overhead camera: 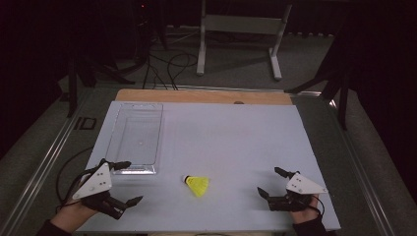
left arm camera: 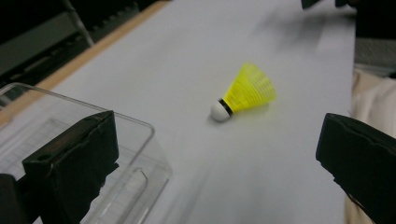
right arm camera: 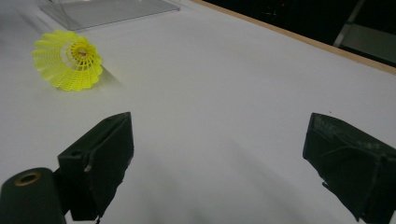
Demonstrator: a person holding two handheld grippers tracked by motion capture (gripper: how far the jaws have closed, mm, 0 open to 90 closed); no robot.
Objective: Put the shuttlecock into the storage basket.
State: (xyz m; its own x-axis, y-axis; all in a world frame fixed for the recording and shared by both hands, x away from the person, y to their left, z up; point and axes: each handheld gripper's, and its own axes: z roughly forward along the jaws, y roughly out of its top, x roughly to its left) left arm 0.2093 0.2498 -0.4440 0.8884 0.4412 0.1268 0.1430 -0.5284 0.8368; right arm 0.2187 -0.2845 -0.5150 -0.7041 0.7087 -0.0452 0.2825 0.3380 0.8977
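Both tongs low at near counter edge, jaws spread wide, empty: left tongs (overhead camera: 127, 182), right tongs (overhead camera: 269, 182). Yellow shuttlecock (overhead camera: 197, 184) on its side on white counter (overhead camera: 231, 137) between them, touching neither, white cork toward clear tray (overhead camera: 136, 135). Tray just beside left tongs.

Left tongs (overhead camera: 129, 182) jaws spread wide, right tongs (overhead camera: 269, 181) likewise gaping, both hands held low
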